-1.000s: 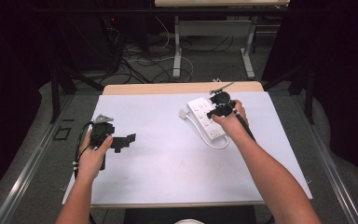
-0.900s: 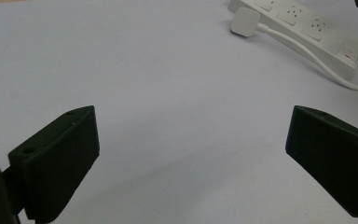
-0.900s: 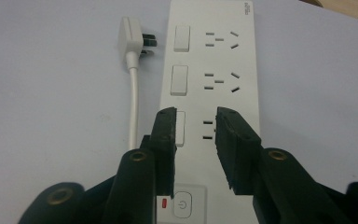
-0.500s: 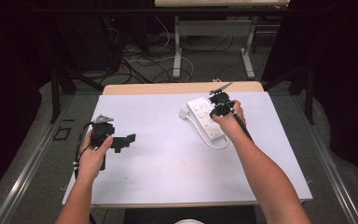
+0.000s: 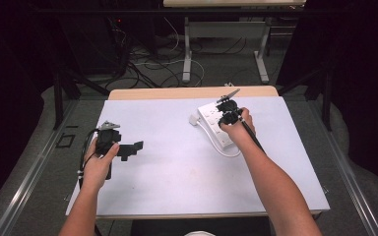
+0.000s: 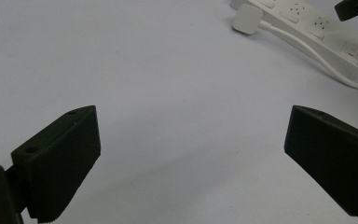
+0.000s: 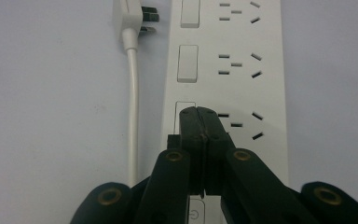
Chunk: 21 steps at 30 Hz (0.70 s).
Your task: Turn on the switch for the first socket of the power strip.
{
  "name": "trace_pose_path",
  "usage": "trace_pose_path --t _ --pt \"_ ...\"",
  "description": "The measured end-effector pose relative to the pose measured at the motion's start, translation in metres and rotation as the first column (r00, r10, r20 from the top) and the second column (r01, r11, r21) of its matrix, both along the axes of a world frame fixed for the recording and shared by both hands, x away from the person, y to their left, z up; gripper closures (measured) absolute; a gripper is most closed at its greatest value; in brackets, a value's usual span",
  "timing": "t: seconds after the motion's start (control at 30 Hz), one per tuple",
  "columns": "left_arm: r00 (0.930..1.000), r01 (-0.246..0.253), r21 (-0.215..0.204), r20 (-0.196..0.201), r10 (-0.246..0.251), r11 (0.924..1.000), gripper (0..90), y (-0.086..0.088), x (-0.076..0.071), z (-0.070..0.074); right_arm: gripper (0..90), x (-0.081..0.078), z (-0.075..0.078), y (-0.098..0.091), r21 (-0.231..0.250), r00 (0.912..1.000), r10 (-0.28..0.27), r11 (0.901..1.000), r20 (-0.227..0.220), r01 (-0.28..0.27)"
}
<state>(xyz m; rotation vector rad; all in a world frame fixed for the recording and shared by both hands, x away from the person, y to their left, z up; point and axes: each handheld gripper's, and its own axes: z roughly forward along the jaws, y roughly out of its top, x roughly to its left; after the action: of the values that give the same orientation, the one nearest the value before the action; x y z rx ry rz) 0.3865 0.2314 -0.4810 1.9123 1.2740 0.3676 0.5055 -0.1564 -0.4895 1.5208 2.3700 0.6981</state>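
On the power strip (image 7: 228, 70), the right gripper (image 7: 200, 116) has fingers together (tips at a switch (image 7: 185, 106)); left gripper (image 6: 191, 154) fingers apart.

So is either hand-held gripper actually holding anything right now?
Nothing. The right hand-held gripper is shut empty, tips over a switch on the power strip; the left hand-held gripper is open.

Left hand-held gripper (image 5: 128, 147) gaping, right hand-held gripper (image 5: 225, 114) closed.

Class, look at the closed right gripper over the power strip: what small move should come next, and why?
Probably press straight down. The right gripper, jaws shut, has its tips over a rocker switch on the power strip, apparently ready to push it. The left gripper hangs open, apart.
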Motion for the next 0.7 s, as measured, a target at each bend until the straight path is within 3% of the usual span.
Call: trace_pose_path --t 0.07,0.1,0.13,0.3,0.47,0.5,0.7 --pt "1.0000 -0.001 0.001 0.000 0.001 1.0000 3.6 0.000 0.000 0.000 90.0 0.000 -0.002 0.003 -0.002 1.0000 -0.002 1.0000 -0.005 0.002" --pt "1.0000 -0.002 0.001 0.001 0.002 1.0000 3.7 0.000 0.000 0.000 90.0 0.001 -0.005 0.003 0.018 0.9998 0.011 0.9998 0.017 -0.012" --pt "1.0000 -0.007 0.001 0.006 0.007 1.0000 3.7 0.000 0.000 -0.001 90.0 0.000 -0.004 0.004 -0.015 0.9999 0.012 0.9998 -0.006 -0.012" --pt "1.0000 0.000 0.000 0.000 0.000 1.0000 3.8 0.000 0.000 -0.001 90.0 0.001 -0.010 0.008 -0.040 0.9996 0.015 0.9991 -0.025 -0.016" --pt "1.0000 -0.001 0.001 -0.001 0.001 1.0000 3.9 0.001 0.000 -0.001 90.0 0.002 -0.014 0.009 -0.040 0.9997 0.001 0.9992 -0.023 -0.002" --pt "1.0000 -0.001 0.001 -0.002 0.001 1.0000 4.0 0.001 0.000 -0.001 90.0 0.002 -0.013 0.009 -0.053 0.9992 -0.008 0.9986 -0.038 0.006" --pt "1.0000 0.001 0.004 -0.005 -0.001 1.0000 4.1 0.001 0.001 -0.001 90.0 0.003 -0.016 0.009 -0.053 0.9988 0.003 0.9986 -0.049 -0.006"
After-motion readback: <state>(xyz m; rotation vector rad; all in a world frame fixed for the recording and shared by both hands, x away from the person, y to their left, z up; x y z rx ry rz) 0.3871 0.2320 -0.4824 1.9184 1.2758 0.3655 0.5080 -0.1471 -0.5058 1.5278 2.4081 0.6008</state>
